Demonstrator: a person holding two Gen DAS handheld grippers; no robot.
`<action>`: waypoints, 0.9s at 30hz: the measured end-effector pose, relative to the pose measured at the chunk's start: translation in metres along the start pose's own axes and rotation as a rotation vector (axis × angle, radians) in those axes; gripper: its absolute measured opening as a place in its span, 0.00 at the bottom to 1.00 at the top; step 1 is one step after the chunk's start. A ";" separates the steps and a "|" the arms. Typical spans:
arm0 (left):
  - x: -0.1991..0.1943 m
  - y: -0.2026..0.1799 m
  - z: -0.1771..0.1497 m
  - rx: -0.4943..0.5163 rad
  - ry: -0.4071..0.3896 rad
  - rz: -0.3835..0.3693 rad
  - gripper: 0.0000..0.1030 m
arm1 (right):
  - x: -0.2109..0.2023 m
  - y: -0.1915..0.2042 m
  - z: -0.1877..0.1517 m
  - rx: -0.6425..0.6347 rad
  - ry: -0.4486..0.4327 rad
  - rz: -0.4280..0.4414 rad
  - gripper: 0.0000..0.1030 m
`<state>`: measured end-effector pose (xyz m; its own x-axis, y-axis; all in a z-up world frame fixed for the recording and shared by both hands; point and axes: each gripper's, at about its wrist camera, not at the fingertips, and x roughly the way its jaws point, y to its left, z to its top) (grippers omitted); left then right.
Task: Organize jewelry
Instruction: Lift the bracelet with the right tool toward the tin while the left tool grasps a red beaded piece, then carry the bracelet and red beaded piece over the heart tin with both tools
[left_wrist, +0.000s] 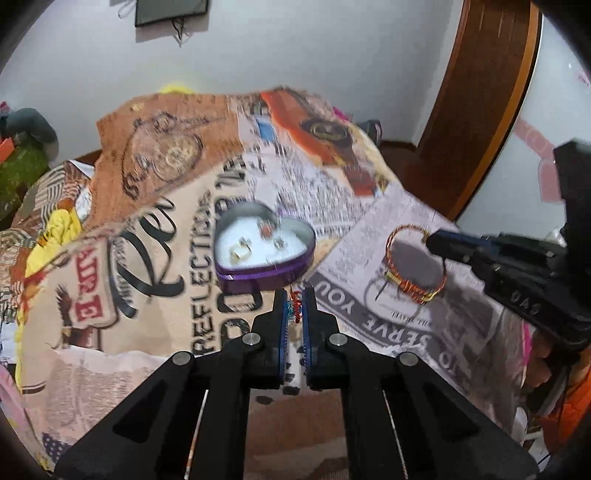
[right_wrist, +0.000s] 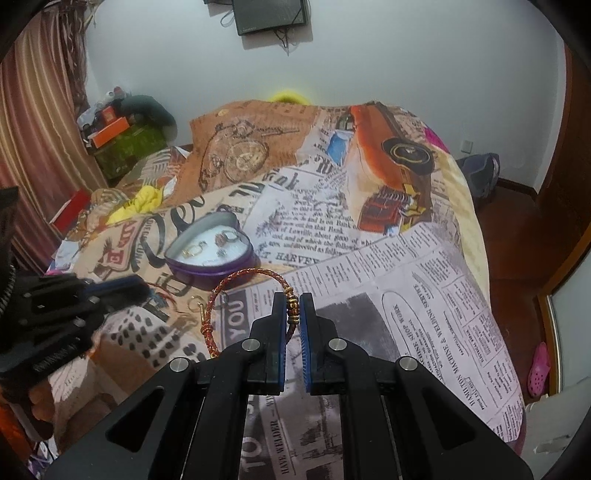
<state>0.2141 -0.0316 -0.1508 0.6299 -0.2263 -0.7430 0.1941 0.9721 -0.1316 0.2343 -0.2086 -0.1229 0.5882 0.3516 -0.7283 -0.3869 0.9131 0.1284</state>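
A purple heart-shaped tin lies open on the bed, with rings and earrings on its white lining. My left gripper hangs just in front of it, shut on a small red coiled piece of jewelry. To the right, my right gripper is shut on a red-and-gold braided bracelet that hangs above the bedspread. In the right wrist view the right gripper pinches the bracelet at its gold beads. The tin sits beyond, and the left gripper shows blurred at the left.
A newspaper-print bedspread covers the bed. Yellow cloth, a red box and a green box crowd the far left. A wooden door stands at the right. A pink shoe lies on the floor.
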 end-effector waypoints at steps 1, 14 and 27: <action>-0.006 0.001 0.002 -0.002 -0.016 0.001 0.05 | -0.001 0.001 0.001 -0.001 -0.004 -0.001 0.06; -0.052 0.019 0.020 -0.008 -0.154 0.035 0.06 | -0.010 0.023 0.021 -0.022 -0.061 0.018 0.06; -0.035 0.031 0.035 -0.003 -0.173 0.044 0.05 | 0.016 0.038 0.041 -0.040 -0.068 0.045 0.06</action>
<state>0.2239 0.0044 -0.1057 0.7581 -0.1905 -0.6237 0.1615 0.9814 -0.1034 0.2584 -0.1593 -0.1020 0.6158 0.4069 -0.6746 -0.4417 0.8874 0.1320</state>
